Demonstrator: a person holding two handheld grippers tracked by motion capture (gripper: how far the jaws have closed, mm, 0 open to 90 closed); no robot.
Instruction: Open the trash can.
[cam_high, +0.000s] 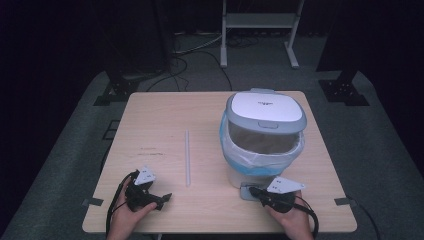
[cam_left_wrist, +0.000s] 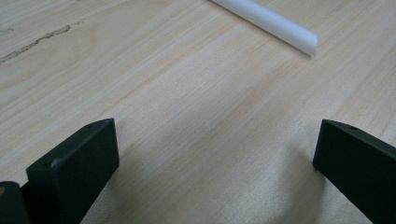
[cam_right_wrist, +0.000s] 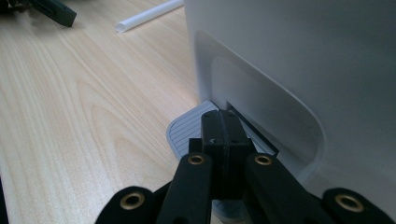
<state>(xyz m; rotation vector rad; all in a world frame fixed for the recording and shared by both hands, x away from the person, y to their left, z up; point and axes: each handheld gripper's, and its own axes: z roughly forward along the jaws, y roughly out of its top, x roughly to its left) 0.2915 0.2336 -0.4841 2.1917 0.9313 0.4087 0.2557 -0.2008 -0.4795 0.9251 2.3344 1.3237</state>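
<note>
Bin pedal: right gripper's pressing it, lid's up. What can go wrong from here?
1. The right gripper bears on the pedal with shut fingers near the edge; it may slip off and the lid could drop.
2. The left gripper is open but short of the straw, which may roll when nudged.

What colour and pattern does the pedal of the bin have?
The pedal is grey with fine parallel ridges, clearest in the right gripper view.

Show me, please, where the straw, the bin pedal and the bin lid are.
straw (cam_high: 187, 157): high view, middle of its length.
bin pedal (cam_right_wrist: 187, 128): right gripper view, ribbed top left of the jaws.
bin lid (cam_high: 265, 106): high view, white top panel.
</note>
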